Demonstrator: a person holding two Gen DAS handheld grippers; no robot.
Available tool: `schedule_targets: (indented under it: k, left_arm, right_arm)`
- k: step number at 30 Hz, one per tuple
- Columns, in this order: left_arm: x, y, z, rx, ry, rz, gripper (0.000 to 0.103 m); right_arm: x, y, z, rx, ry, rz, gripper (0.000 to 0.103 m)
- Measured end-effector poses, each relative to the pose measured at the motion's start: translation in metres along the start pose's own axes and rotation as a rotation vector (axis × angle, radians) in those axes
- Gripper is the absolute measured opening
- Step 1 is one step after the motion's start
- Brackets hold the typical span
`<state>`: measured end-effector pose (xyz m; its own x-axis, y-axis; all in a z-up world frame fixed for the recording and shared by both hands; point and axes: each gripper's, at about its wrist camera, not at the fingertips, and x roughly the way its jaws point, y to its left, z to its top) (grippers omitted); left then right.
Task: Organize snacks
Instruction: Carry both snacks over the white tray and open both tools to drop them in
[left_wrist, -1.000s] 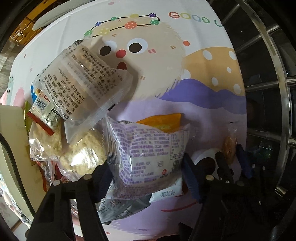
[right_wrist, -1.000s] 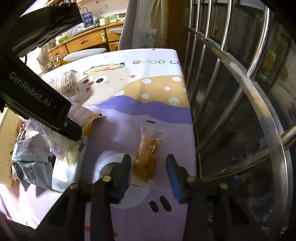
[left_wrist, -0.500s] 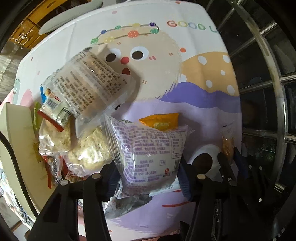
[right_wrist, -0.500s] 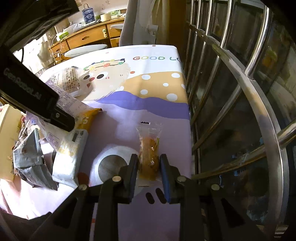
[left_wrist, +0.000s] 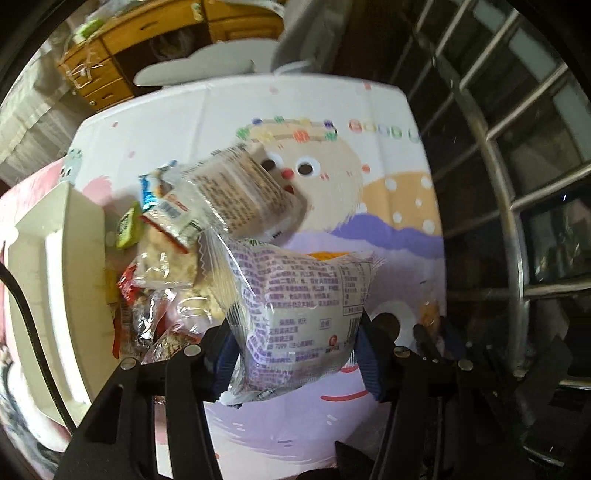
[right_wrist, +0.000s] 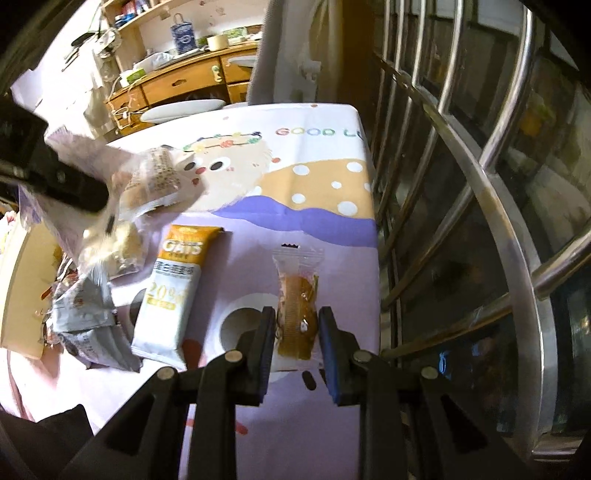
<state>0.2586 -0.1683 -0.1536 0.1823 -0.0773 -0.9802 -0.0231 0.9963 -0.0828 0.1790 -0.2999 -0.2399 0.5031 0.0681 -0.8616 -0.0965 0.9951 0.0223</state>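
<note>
My left gripper (left_wrist: 295, 350) is shut on a clear-and-purple printed snack packet (left_wrist: 303, 306) and holds it lifted above the table. A pile of snack packets (left_wrist: 166, 258) lies to its left, beside a cream tray (left_wrist: 55, 258). My right gripper (right_wrist: 297, 332) is shut on a small clear packet with an orange-brown snack (right_wrist: 297, 310) near the table's right edge. An orange-and-white oats bar (right_wrist: 173, 291) lies flat to the left of it. The left gripper's body (right_wrist: 55, 181) shows at the left of the right wrist view.
The table has a cartoon-printed cloth (left_wrist: 332, 177). A metal window grille (right_wrist: 461, 206) runs along the right edge. A wooden desk (right_wrist: 184, 81) and a chair stand beyond the far end. Grey foil packets (right_wrist: 88, 325) lie at the left front.
My left gripper has lifted and tilted up with the purple packet. My right gripper has closed on the orange-brown snack packet, which was lying loose between open fingers a second ago.
</note>
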Motion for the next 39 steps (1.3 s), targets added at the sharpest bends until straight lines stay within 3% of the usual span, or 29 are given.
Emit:
schedule_targets:
  k: [5, 17, 27, 39]
  left_arm:
    - [-0.03, 0.022, -0.02, -0.045, -0.112, -0.042, 0.054]
    - [-0.078, 0.08, -0.058, -0.112, -0.228, -0.082, 0.055]
    - [-0.095, 0.138, -0.075, -0.177, -0.244, -0.064, 0.055]
    - [-0.111, 0.216, -0.094, -0.119, -0.271, -0.118, 0.055]
  right_arm:
    - [-0.01, 0.011, 0.001, -0.019, -0.009, 0.039, 0.024]
    - [-0.034, 0.04, 0.011, -0.068, -0.031, 0.137, 0.024]
    - [-0.059, 0.075, 0.013, -0.125, -0.039, 0.171, 0.024]
    - [-0.083, 0.145, 0.014, -0.12, -0.092, 0.123, 0.024]
